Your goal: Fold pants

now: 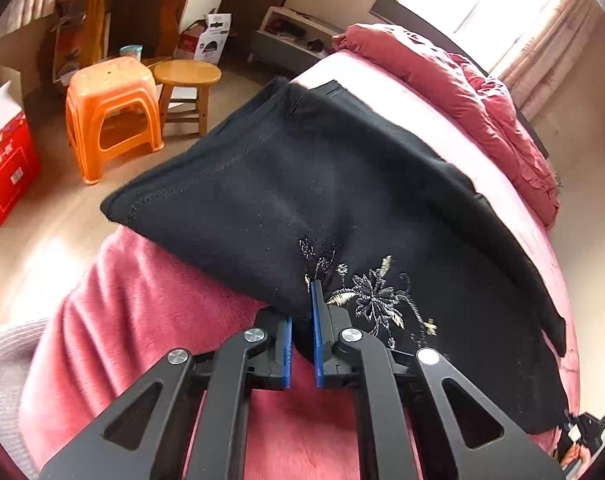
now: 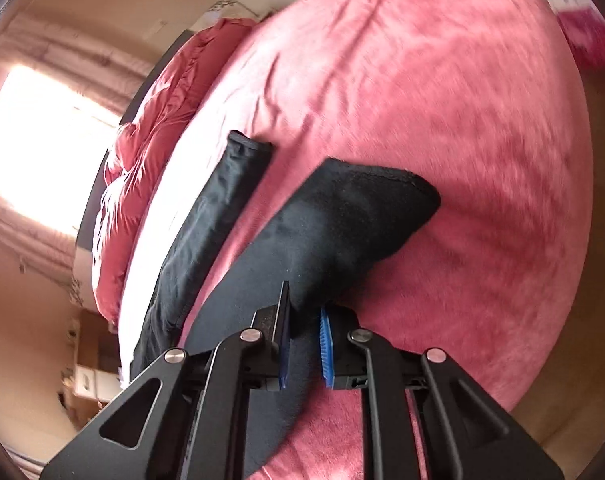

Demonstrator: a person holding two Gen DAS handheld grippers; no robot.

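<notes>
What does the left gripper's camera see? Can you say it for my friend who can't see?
The left gripper pinches the edge of black pants with flower embroidery, lifted over a pink bed. Behind are an orange plastic stool and a wooden stool.

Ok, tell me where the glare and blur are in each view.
Left wrist view: window blown out top right, black pants sharp. Right wrist view: window glares at left, pink bedspread and far corner smeared by motion blur; both bend at the fisheye edges.
</notes>
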